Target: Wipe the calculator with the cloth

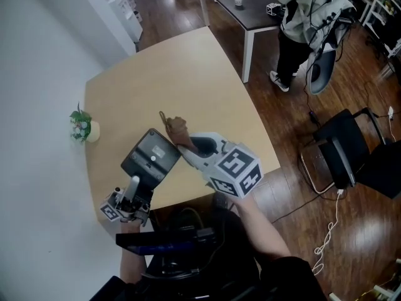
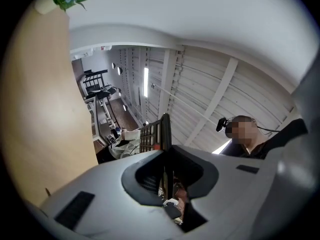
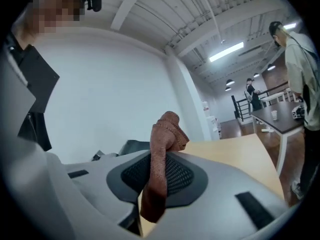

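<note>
Wooden counter (image 1: 188, 74) below: left gripper (image 2: 167, 171) jaws pinch the calculator (image 1: 150, 155) edge-on. Right gripper (image 3: 157, 176) jaws clamp the cloth (image 3: 162, 144) just beside it.

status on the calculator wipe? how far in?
Done: both things are picked up. The left gripper is shut on the calculator, held over the table. The right gripper is shut on the brown cloth.
In hand: the cloth is at the calculator's far corner; contact is unclear.
Left: the wiping itself. Nothing shows how much has been wiped.
</note>
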`<state>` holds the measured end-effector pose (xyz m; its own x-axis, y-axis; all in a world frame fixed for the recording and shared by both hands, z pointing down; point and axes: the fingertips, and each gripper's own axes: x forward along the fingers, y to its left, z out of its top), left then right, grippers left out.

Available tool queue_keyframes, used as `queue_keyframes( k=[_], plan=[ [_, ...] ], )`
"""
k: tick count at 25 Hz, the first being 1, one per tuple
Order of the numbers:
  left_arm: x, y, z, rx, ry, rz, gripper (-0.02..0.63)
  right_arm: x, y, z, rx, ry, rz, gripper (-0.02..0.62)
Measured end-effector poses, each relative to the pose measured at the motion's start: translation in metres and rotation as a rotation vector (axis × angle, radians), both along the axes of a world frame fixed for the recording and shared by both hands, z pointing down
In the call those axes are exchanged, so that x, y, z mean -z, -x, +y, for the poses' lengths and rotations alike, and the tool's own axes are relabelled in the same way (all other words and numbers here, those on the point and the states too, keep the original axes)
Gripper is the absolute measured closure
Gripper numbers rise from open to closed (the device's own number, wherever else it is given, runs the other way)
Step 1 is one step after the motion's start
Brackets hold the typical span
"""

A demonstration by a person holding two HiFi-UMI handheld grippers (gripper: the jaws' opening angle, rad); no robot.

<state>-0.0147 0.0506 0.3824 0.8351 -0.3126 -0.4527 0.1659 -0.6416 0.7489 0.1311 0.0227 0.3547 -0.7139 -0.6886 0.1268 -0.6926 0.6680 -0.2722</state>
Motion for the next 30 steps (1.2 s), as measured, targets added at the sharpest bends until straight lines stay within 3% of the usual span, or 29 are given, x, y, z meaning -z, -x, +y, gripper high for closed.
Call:
queue_keyframes(
  k=[4,6,13,17,20,23,26,28,30],
  plan=[
    [0.003,-0.011,0.000,-0.014,-0.031,-0.039,0.549,0.011,0.057,0.025,0.162,-0.052,0.068,0.528],
    [0.007,-0.018,0.002,-0.022,-0.040,-0.041,0.549,-0.001,0.069,0.026,0.186,-0.058,0.134,0.528],
    [0.011,-0.014,0.006,-0.027,-0.024,-0.005,0.538,-0.031,0.013,-0.009,0.026,-0.010,0.097,0.525],
    [0.008,-0.005,0.000,0.003,0.027,0.063,0.549,-0.053,-0.019,-0.015,-0.059,0.059,0.044,0.529],
    [0.007,0.000,-0.009,0.041,0.051,0.081,0.549,-0.038,-0.029,-0.005,-0.088,0.035,-0.010,0.529],
    [0.005,-0.001,-0.015,0.063,0.061,0.061,0.549,-0.010,-0.008,0.011,-0.029,-0.037,-0.029,0.529],
    [0.006,-0.009,-0.018,0.069,0.058,0.047,0.549,0.004,0.038,0.030,0.100,-0.091,-0.007,0.529],
    [0.008,-0.014,-0.018,0.066,0.055,0.053,0.549,-0.001,0.061,0.037,0.159,-0.096,0.031,0.529],
    [0.009,-0.014,-0.016,0.061,0.054,0.067,0.546,-0.010,0.062,0.035,0.155,-0.084,0.040,0.528]
  ],
)
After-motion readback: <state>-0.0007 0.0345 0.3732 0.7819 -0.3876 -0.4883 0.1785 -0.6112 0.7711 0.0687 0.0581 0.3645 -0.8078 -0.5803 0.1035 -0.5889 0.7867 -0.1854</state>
